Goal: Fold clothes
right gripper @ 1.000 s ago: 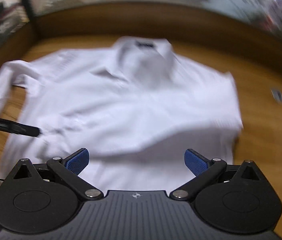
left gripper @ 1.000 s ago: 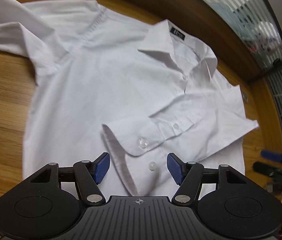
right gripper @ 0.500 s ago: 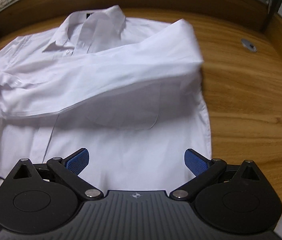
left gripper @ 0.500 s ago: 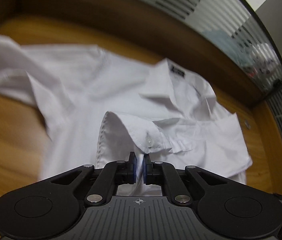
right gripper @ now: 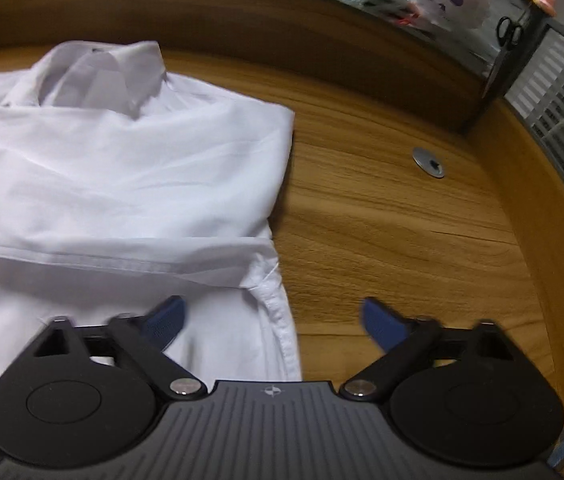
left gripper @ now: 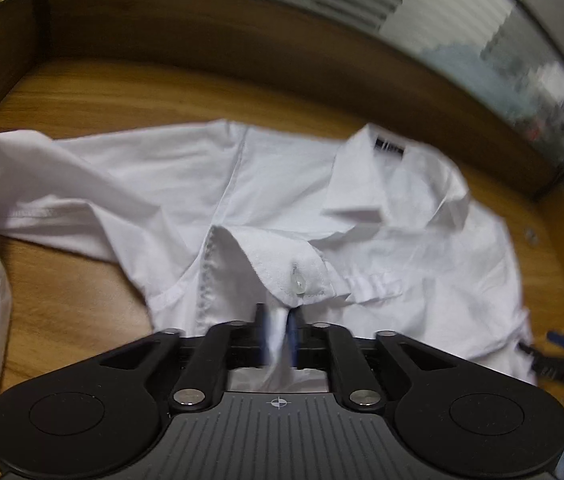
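The white shirt (left gripper: 290, 184) lies collar-up on the worktop (right gripper: 382, 220), one sleeve already folded across its chest – the left tool (left gripper: 277, 334), easing apart, pinches that cuff (left gripper: 282, 268) at 6 o'clock, the right tool (right gripper: 271, 320) closes empty astride the side hem – body folds remain

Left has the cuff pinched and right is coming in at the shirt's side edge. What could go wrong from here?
1. The left gripper pinches only a thin strip of the cuff, and its jaws are opening, so the sleeve may slip out and the fold be lost.
2. The right gripper is closing with the white shirt's side edge between its pads, not yet pressed; it may catch only one layer or miss onto the wooden table.
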`<act>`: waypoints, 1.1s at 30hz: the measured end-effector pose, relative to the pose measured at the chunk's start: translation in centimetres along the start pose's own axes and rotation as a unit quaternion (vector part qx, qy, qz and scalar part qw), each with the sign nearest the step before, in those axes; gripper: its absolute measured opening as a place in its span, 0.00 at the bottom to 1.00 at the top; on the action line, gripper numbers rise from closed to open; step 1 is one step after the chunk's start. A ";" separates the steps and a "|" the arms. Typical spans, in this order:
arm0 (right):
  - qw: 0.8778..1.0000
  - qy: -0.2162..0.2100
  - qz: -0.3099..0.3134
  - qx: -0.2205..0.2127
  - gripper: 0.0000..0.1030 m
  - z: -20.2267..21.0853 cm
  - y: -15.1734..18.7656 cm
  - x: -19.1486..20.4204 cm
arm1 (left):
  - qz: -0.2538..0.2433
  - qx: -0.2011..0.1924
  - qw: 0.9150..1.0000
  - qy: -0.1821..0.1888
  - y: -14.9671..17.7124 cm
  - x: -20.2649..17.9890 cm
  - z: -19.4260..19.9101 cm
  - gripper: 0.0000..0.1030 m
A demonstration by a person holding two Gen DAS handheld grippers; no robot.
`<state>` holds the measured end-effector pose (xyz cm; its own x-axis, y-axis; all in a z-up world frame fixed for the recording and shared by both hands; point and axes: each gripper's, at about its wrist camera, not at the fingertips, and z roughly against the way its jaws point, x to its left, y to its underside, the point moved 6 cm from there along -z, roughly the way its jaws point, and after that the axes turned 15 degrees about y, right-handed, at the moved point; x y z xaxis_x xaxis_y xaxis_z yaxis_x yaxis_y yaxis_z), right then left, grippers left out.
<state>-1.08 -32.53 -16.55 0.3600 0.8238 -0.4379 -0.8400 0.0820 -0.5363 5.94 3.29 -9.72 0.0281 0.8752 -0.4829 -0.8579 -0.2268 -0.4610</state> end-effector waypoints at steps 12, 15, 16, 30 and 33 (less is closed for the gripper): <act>0.996 -0.019 0.076 -0.035 0.27 -1.0 0.1 0.2 | -0.139 -0.015 0.989 0.039 -4.6 -9.2 -2.8 0.50; 0.994 -0.021 0.099 -0.049 0.26 -0.9 0.0 0.4 | -0.159 0.004 0.984 0.075 -6.0 -12.9 -6.6 0.50; 0.993 -0.020 0.107 -0.054 0.25 -0.8 0.1 0.4 | -0.166 0.009 0.982 0.088 -6.3 -14.2 -7.9 0.50; 0.983 -0.034 0.153 -0.097 0.25 -0.7 0.6 1.7 | -0.262 0.085 0.949 0.155 -7.2 -25.4 -22.3 0.48; 0.981 -0.026 0.162 -0.106 0.25 -0.8 0.9 2.0 | -0.261 0.086 0.949 0.152 -7.5 -26.6 -24.6 0.48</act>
<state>-0.78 -31.25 -18.44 0.0616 0.8154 -0.5756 -0.8020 -0.3029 -0.5149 24.20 -28.75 -11.75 0.5970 0.6793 -0.4267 -0.7566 0.2998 -0.5811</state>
